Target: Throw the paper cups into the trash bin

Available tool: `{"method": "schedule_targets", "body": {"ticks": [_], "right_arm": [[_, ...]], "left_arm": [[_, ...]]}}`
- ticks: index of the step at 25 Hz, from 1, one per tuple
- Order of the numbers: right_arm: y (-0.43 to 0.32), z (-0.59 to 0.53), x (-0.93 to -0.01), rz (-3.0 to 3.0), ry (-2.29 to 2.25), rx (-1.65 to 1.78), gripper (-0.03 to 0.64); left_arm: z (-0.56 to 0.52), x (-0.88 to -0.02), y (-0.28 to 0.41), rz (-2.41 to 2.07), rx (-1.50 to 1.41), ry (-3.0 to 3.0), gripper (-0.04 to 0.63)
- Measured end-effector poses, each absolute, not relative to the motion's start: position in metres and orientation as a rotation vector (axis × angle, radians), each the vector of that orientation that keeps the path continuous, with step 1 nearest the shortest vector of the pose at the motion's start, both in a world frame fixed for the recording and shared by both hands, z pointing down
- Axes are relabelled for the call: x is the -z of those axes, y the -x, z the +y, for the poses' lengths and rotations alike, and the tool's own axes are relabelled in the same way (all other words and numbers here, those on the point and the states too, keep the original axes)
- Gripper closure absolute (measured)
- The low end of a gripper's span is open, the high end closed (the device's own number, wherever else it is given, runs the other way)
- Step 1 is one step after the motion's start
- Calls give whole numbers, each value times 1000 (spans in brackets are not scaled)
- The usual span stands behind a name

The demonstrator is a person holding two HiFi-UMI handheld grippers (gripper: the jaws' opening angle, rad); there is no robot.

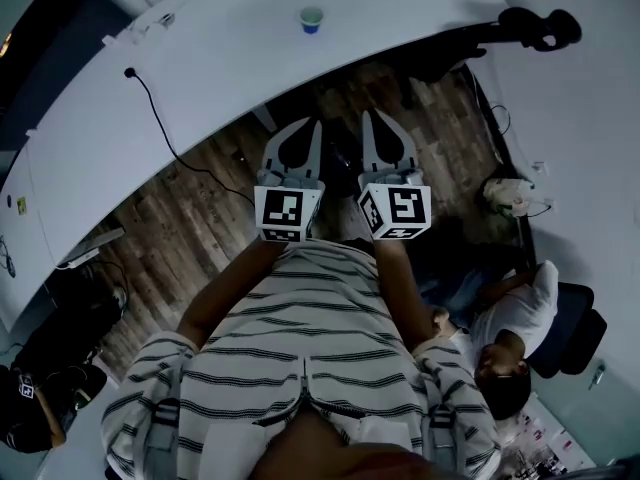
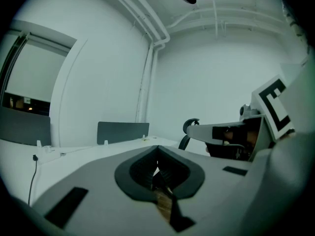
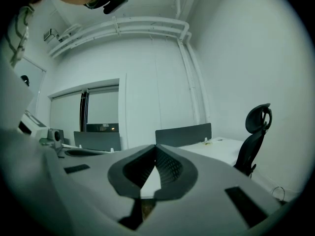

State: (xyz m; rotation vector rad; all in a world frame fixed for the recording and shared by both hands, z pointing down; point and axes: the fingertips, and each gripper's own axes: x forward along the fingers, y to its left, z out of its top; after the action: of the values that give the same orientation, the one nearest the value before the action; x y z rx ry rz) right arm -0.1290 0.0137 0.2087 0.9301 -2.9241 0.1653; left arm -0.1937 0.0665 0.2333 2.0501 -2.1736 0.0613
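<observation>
The white table [image 1: 200, 78] curves across ahead, and the paper cup [image 1: 312, 19] stands upright near the table's far edge, well apart from both tongs. The left gripper [image 1: 314, 124] and right gripper [image 1: 368, 116] hang side by side short of the table's near edge, each with jaws pressed together on nothing, and the left one lines up more directly with the cup. Only bare tabletop lies between; a black cable [image 1: 160, 123] trails on the table's left part, an office chair [image 1: 530, 28] sits at its right end, and no trash bin shows.
</observation>
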Motion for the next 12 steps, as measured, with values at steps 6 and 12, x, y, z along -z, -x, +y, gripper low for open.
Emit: {"method": "schedule_targets", "body": {"ticks": [6, 12], "right_arm": [[157, -7, -205, -2922, -920, -150, 606], [168, -29, -210, -2932, -896, -152, 606]], "left_arm": [[45, -235, 220, -2178, -38, -2027, 572], [24, -248, 233, -2195, -49, -1971, 572]]}}
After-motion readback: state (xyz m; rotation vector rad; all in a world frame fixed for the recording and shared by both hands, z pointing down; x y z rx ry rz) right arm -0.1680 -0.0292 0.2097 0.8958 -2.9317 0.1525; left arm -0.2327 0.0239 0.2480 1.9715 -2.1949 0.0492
